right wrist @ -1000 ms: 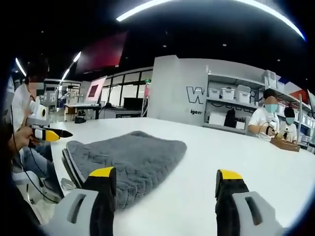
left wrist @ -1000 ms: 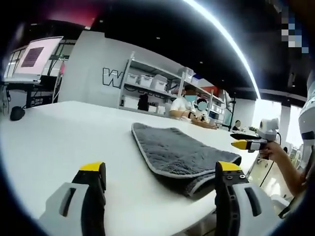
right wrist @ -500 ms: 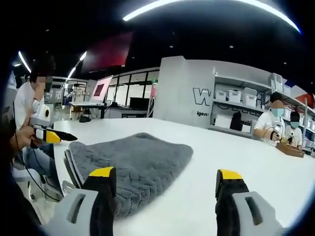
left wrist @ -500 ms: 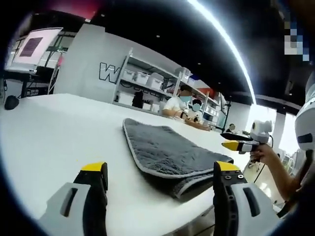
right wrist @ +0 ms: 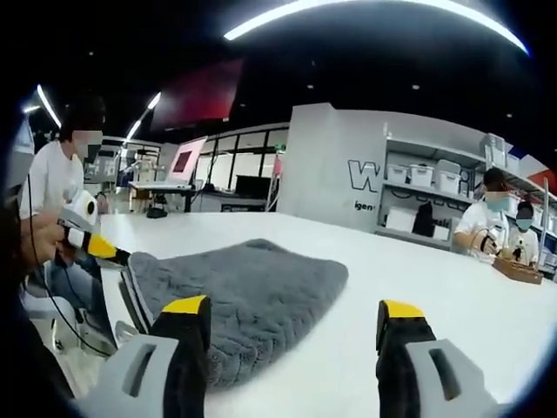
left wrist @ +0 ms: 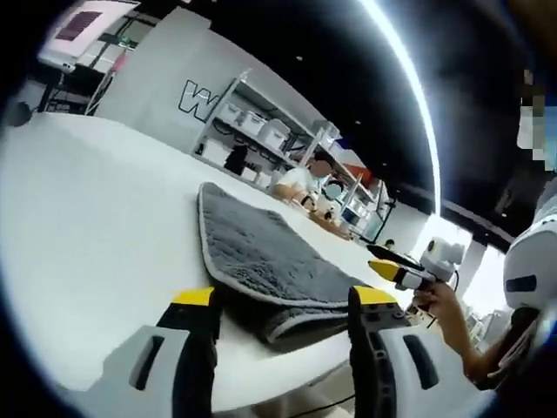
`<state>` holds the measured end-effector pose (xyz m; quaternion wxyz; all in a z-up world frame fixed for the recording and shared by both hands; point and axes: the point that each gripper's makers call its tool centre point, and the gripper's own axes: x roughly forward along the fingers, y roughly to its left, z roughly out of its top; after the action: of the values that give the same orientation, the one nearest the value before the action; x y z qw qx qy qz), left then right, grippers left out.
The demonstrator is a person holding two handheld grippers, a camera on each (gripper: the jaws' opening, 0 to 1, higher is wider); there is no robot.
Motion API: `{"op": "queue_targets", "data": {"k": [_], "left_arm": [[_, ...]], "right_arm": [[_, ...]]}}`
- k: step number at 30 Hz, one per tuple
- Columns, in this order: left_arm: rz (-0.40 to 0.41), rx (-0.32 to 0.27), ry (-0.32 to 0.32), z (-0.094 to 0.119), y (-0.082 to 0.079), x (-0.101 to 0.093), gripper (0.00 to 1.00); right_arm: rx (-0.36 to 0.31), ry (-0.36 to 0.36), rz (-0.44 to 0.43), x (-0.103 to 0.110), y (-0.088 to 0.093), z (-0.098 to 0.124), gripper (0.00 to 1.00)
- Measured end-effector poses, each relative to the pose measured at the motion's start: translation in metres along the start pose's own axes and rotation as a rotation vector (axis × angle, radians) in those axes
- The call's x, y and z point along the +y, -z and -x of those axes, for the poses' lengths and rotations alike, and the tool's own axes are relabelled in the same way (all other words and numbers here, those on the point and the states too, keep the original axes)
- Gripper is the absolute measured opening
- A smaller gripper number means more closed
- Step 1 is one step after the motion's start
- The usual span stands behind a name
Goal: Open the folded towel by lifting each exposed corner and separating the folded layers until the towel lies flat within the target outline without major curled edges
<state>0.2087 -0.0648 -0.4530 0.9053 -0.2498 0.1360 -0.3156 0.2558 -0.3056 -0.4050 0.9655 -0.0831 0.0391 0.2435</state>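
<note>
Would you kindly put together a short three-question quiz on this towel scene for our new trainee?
1. True or false: the grey towel lies fully unfolded on the white table.
2. Which best describes the right gripper? A. shut on the towel B. open, holding nothing C. lying on the table
3. Fill in: the left gripper has its jaws ____.

Key
1. False; it is folded, with stacked layers along its near edge.
2. B
3. open

grey towel folded, on white table
</note>
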Motion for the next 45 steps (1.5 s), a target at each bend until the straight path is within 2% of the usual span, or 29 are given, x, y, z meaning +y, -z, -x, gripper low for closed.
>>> {"op": "queue_targets", "data": {"k": [2, 5, 10, 19, 22, 29, 36, 39, 45], "left_arm": [[0.005, 0.017, -0.002, -0.001, 0.002, 0.001, 0.49], [-0.007, 0.018, -0.010, -0.003, 0.001, 0.001, 0.52], [0.064, -0.006, 0.012, -0.009, -0.006, 0.004, 0.51], [0.051, -0.009, -0.023, -0.026, -0.009, 0.010, 0.48], [0.048, -0.036, -0.049, -0.029, -0.012, 0.012, 0.42], [0.070, -0.088, -0.058, -0.032, -0.020, 0.012, 0.32], [0.070, -0.119, -0.045, -0.036, -0.029, 0.009, 0.08], [0.070, -0.131, -0.031, -0.039, -0.032, 0.004, 0.04], [0.004, -0.126, -0.004, -0.046, -0.037, -0.010, 0.02]], "right_arm": [[0.001, -0.003, -0.001, 0.001, 0.001, 0.000, 0.75], [0.003, -0.002, -0.007, -0.001, 0.003, 0.002, 0.74], [0.015, -0.001, -0.007, -0.002, 0.007, 0.005, 0.73], [0.017, -0.004, -0.010, -0.001, 0.007, 0.008, 0.70], [0.015, -0.003, -0.007, -0.002, 0.005, 0.008, 0.69], [0.014, -0.013, 0.002, 0.001, 0.003, 0.007, 0.68], [0.010, -0.008, -0.004, 0.000, 0.000, 0.006, 0.67], [0.012, -0.009, -0.007, 0.001, 0.000, 0.006, 0.67], [0.010, -0.010, -0.005, 0.002, -0.003, 0.007, 0.66]]}}
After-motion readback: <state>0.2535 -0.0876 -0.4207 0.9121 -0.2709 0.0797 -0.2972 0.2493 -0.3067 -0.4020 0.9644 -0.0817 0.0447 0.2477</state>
